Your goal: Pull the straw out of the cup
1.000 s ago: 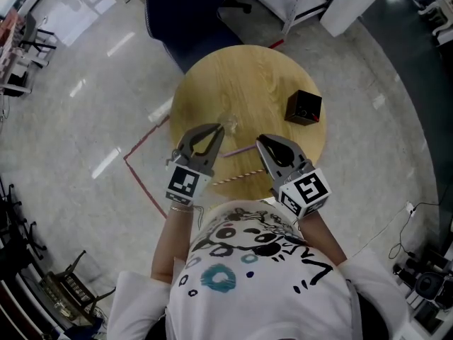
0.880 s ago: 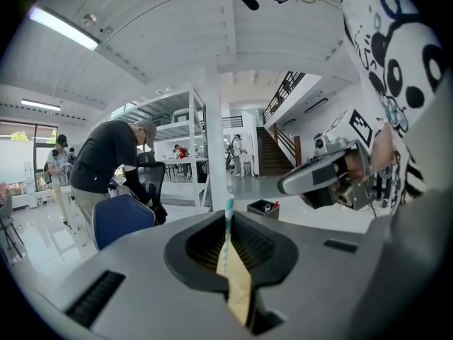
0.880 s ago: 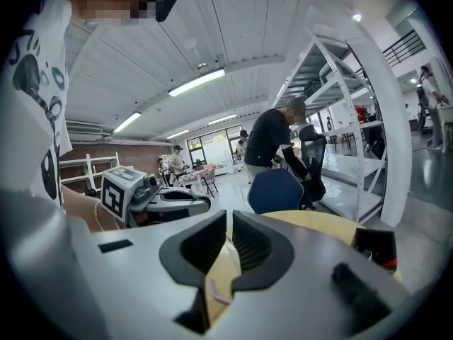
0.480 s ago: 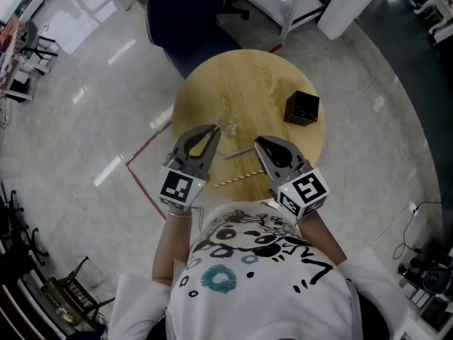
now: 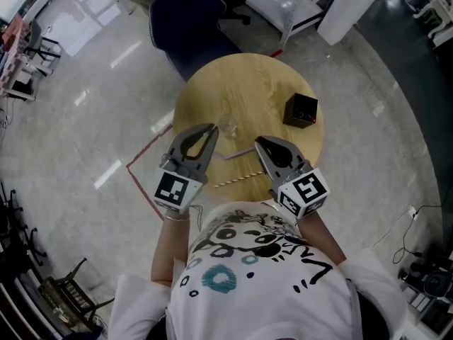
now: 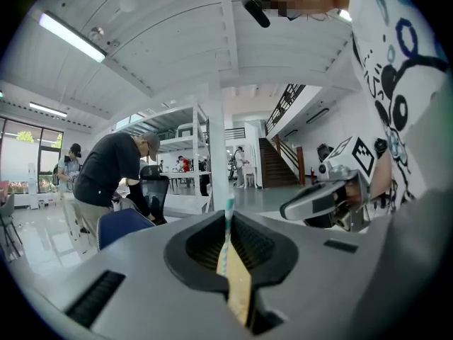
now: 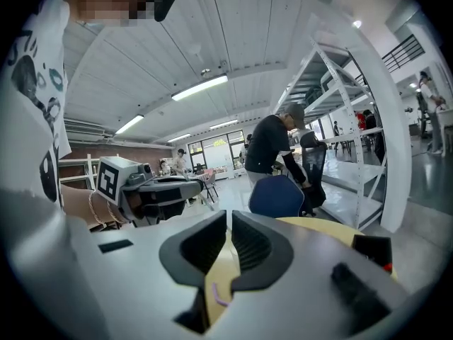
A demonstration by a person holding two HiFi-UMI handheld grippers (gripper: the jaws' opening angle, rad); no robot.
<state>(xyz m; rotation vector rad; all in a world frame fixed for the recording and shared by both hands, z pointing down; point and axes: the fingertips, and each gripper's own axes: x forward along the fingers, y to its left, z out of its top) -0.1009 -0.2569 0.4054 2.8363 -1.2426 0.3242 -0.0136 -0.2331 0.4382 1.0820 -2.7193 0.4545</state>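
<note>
The left gripper has risen a little above the table, its jaws pinching an upright teal-striped straw just beside the clear cup, while the right gripper has its jaws pressed together, empty.

Bright, even indoor light (fisheye-warped edges)

The person wore a white T-shirt printed with black cartoon doodles and a teal ring, plus thin wrist bracelets.
</note>
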